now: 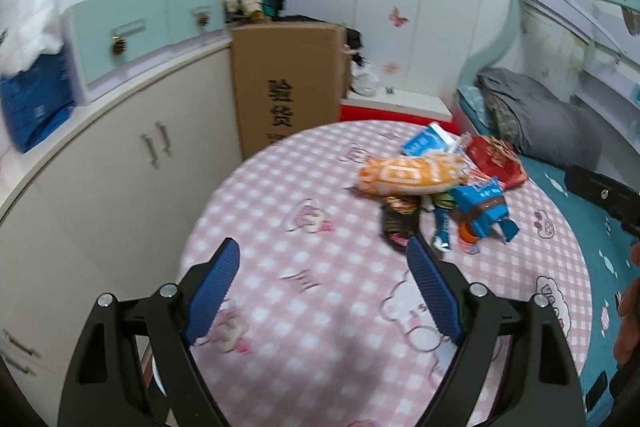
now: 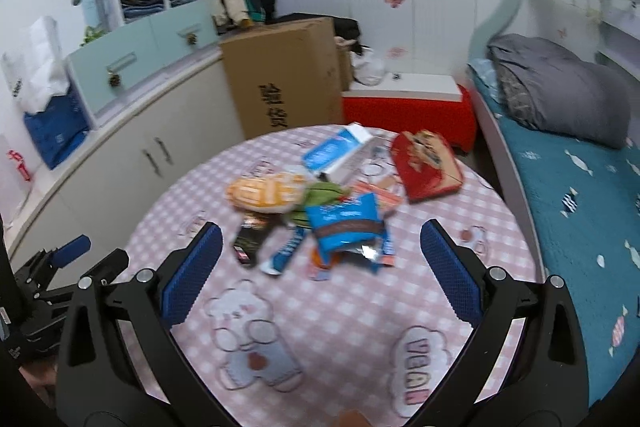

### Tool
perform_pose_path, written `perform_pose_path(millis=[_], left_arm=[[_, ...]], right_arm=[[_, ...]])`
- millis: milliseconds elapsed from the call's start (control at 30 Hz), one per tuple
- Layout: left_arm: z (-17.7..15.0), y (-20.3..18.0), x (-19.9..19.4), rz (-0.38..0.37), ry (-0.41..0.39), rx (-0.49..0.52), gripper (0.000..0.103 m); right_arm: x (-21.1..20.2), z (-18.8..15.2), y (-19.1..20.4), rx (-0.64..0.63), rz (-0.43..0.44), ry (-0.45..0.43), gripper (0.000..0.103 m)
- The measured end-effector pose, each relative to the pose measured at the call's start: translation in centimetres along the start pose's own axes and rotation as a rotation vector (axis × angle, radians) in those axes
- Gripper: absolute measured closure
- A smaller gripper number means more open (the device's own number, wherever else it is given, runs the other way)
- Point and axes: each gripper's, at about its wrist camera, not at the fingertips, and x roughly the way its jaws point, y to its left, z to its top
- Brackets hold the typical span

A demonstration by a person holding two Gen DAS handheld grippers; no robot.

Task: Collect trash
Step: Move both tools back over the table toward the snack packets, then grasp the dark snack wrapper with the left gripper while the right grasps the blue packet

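Note:
A heap of trash lies on a round table with a pink checked cloth point(image 1: 312, 307) point(image 2: 344, 315). In it are an orange snack bag point(image 1: 412, 174) point(image 2: 264, 193), a blue foil bag point(image 1: 482, 209) point(image 2: 346, 223), a red box point(image 1: 496, 157) point(image 2: 426, 165), a blue-white carton point(image 1: 426, 141) point(image 2: 340, 151), a dark wrapper point(image 1: 398, 221) point(image 2: 250, 241) and a green wrapper point(image 2: 324, 193). My left gripper point(image 1: 324, 291) is open and empty, above the cloth, short of the heap. My right gripper point(image 2: 320, 271) is open and empty, just short of the blue bag.
A cardboard box point(image 1: 288, 83) point(image 2: 284, 75) stands behind the table beside a cream cabinet point(image 1: 112, 163) point(image 2: 160, 131). A red stool with a white top point(image 2: 404, 103) is behind. A bed with a teal cover point(image 2: 580, 207) runs along the right.

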Motion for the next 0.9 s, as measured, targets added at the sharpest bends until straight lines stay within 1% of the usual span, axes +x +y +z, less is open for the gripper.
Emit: perform_pose_path(millis=[200, 267, 333, 467, 500, 533, 600, 633, 667, 700, 733, 767, 800, 833, 867, 900], left_arm=[[0.8, -2.9, 4.9, -0.06, 0.081, 0.047, 0.019], [1.0, -4.0, 7.1, -0.095, 0.122, 0.072, 0.019], [1.2, -5.0, 9.3, -0.095, 0.167, 0.092, 0.019], [1.6, -5.5, 12.6, -0.112, 0.217, 0.097, 0.02], [1.7, -5.5, 13.4, -0.116, 0.229, 0.093, 0.022], [1.7, -5.4, 13.9, -0.119, 0.237, 0.092, 0.032], [1.7, -5.5, 15.3, -0.146, 0.278, 0.093, 0.045], [1.7, -5.7, 15.4, -0.145, 0.271, 0.099, 0.051], [1.7, -6.0, 15.5, -0.146, 0.268, 0.121, 0.053], [1.7, -6.3, 15.4, -0.152, 0.267, 0.141, 0.065], [1.7, -6.6, 15.3, -0.162, 0.268, 0.151, 0.069], [1.7, -6.6, 15.2, -0.171, 0.27, 0.149, 0.071], [1.6, -6.5, 15.0, -0.181, 0.273, 0.144, 0.075], [1.5, -6.4, 14.9, -0.186, 0.275, 0.142, 0.077], [1.3, -6.1, 14.4, -0.193, 0.274, 0.137, 0.078], [1.1, -5.8, 14.0, -0.196, 0.271, 0.133, 0.08]], right_arm=[[3.6, -1.1, -2.0, 0.022, -0.055, 0.079, 0.006], [5.0, -1.3, -2.6, 0.024, -0.058, 0.104, 0.006], [6.4, -1.2, -2.9, 0.023, -0.058, 0.123, 0.006], [8.9, -1.1, -2.7, 0.015, -0.045, 0.155, 0.006], [9.5, -1.0, -2.5, 0.011, -0.042, 0.162, 0.006], [10.2, -0.9, -2.4, 0.006, -0.038, 0.168, 0.006], [11.1, -0.8, -2.1, 0.001, -0.028, 0.177, 0.006], [11.6, -0.7, -2.0, -0.002, -0.021, 0.182, 0.006], [12.1, -0.7, -1.9, -0.007, -0.014, 0.187, 0.007], [12.4, -0.7, -1.8, -0.01, -0.007, 0.189, 0.015], [12.7, -0.7, -1.8, -0.009, -0.002, 0.196, 0.03], [13.0, -0.8, -1.9, -0.003, 0.006, 0.208, 0.039], [13.1, -0.9, -2.0, 0.006, 0.012, 0.215, 0.06], [13.0, -1.1, -2.3, 0.02, 0.016, 0.216, 0.071], [12.7, -1.1, -2.4, 0.025, 0.014, 0.213, 0.071], [12.3, -1.2, -2.5, 0.03, 0.017, 0.205, 0.074]])
